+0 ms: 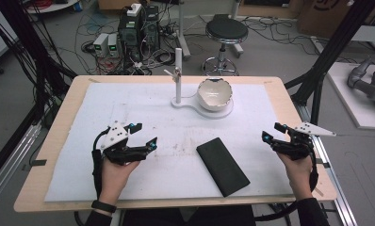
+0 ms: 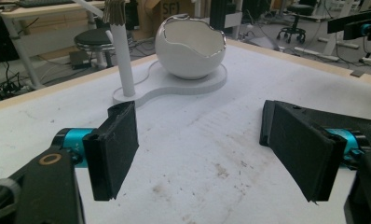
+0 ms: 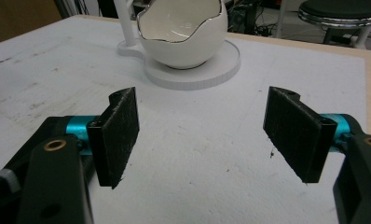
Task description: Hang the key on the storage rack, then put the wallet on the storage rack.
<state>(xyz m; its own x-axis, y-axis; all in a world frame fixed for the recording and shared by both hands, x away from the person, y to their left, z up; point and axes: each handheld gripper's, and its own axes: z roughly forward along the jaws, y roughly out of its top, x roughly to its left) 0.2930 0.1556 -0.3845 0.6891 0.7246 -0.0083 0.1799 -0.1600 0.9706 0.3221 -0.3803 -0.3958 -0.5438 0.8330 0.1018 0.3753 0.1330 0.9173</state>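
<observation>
A white bowl (image 1: 215,94) shaped like a cracked eggshell sits on a white base (image 1: 226,112) with an upright post (image 1: 178,75) at the back middle of the table. A flat black slab (image 1: 222,165) lies on the white mat (image 1: 129,103) near the front, right of centre. My left gripper (image 1: 145,134) hovers low over the mat's left part, open with nothing between its pads. My right gripper (image 1: 271,132) is at the mat's right edge, also open. The left gripper (image 2: 200,149) faces the bowl (image 2: 189,46). The right gripper (image 3: 202,135) faces the bowl (image 3: 181,32) too.
The mat is stained in its middle. A round stool (image 1: 226,30), computer boxes (image 1: 134,28) and many cables stand on the floor behind the table. Black frame struts (image 1: 327,52) rise at the right, close to the table's corner.
</observation>
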